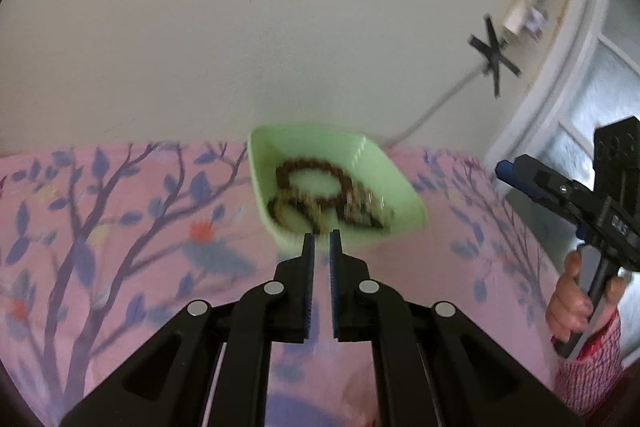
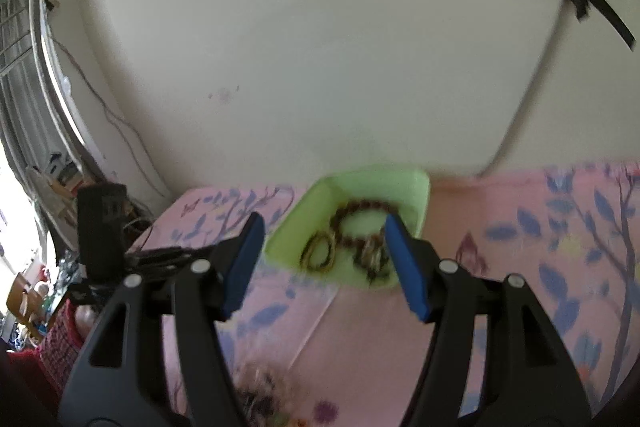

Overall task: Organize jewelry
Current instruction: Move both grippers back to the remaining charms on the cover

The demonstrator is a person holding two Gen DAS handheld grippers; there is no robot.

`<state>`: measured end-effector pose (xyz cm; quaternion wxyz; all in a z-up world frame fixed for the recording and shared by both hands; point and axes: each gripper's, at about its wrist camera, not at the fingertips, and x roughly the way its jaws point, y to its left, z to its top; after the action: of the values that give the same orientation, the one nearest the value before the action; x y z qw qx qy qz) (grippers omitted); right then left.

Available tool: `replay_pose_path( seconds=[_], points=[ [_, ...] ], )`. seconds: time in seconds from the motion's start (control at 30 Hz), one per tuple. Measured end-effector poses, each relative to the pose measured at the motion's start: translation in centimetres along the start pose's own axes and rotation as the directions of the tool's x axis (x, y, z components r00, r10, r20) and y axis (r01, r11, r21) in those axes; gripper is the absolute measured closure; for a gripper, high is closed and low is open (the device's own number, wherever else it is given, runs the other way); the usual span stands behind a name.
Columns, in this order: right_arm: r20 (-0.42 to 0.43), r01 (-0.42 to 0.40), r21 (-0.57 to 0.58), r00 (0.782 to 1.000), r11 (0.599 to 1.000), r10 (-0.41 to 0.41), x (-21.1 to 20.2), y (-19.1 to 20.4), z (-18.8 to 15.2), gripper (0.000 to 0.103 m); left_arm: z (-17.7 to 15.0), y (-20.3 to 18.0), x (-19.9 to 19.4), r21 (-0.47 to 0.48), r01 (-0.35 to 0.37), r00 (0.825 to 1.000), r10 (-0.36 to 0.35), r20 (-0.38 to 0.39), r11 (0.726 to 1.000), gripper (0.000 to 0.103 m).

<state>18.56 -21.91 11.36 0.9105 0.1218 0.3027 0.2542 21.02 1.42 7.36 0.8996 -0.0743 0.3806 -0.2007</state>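
Pink floral bedsheet against a cream wall, with a green tray near the wall, one corner pointing at the cameras. Beaded bracelets lie flat in it, pretty blurry. Left gripper hovers just short of the tray, jaws nearly together, empty. Right gripper hangs wide open, framing the tray.

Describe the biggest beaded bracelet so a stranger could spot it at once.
Start at the pink floral cloth and find the green tray near the wall. Among the jewelry inside lies the bracelet, toward the tray's wall side. It is the widest ring, of round reddish-brown beads, while the smaller rings beside it look darker and yellowish.
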Motion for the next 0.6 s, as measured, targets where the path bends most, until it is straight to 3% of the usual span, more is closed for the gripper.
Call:
replay_pose_path(
  seconds=[0.13, 0.33, 0.6],
  points=[
    [-0.057, 0.026, -0.014, 0.998, 1.000, -0.026, -0.9, 0.7, -4.8, 0.043, -4.0, -0.1, -2.3, 0.013, 0.013, 0.999, -0.013, -0.046, 1.000, 0.095],
    [-0.143, 0.027, 0.000, 0.989, 1.000, -0.027, -2.2, 1.0, -10.4, 0.053, -8.6, -1.0, -4.0, 0.040, 0.058, 0.994, -0.054, -0.098, 0.998, 0.095],
    [-0.200, 0.009, -0.014, 0.980, 1.000, -0.012, -2.6, 1.9, -13.1, 0.053, -11.3, -2.7, -3.7, 0.026, 0.122, 0.983, -0.117, -0.140, 0.992, 0.093]
  ],
)
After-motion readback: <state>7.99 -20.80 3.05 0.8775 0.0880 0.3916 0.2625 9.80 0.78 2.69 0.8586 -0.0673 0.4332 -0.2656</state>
